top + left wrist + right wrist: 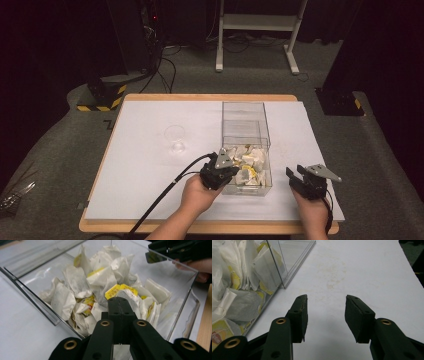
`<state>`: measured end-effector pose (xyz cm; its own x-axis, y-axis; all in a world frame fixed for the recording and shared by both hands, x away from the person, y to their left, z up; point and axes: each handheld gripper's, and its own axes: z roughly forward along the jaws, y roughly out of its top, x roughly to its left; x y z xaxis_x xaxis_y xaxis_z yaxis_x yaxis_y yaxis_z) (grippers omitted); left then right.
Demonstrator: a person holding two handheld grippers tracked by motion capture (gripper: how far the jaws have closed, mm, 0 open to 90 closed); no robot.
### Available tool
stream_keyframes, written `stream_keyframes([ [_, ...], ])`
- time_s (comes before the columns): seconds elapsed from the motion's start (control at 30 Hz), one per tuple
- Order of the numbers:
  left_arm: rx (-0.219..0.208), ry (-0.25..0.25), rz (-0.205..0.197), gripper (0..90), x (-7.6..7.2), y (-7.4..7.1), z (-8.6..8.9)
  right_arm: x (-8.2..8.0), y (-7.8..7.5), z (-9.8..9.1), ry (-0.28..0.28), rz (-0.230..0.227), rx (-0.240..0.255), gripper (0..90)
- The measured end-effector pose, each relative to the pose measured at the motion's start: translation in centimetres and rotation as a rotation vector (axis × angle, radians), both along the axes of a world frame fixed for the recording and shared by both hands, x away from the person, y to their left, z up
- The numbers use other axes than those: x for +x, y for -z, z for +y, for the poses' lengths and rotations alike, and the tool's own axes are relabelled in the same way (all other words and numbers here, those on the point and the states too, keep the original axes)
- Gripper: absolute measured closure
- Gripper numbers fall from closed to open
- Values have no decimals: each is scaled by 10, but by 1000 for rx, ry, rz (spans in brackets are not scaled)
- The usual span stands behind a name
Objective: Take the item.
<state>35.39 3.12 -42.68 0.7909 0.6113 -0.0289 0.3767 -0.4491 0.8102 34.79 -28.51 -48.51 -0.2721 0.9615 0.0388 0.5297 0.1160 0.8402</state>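
Nearest the person, the left gripper leans over the near left corner of the clear rectangular plastic bin, its jaws pressed together with no gap showing in the left gripper view, tips down among the heap of white paper tea bags with yellow tags; whether a bag is pinched between them cannot be told. That heap fills the bin's near compartment, bags crumpled and overlapping, some leaning on the clear walls. To the right of the bin, apart from its near right corner, the right gripper hangs over the bare white tabletop, jaws moderately apart with nothing between them. Beyond the tea bags, the bin's far compartment looks empty. To the left of the bin, well apart, a small clear glass cup stands on the white tabletop. Past the bin's far end, a white metal stand frame sits on the grey floor.
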Motion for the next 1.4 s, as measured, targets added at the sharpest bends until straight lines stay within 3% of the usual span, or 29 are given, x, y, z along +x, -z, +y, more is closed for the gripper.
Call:
stream_keyframes([
  [0.57,-100,-27,-75,900,-1,-14,12,-1,0,1,-2,1,-8,541],
  [1.4,-155,-29,-141,900,-3,-32,17,0,1,3,-12,1,-17,546],
])
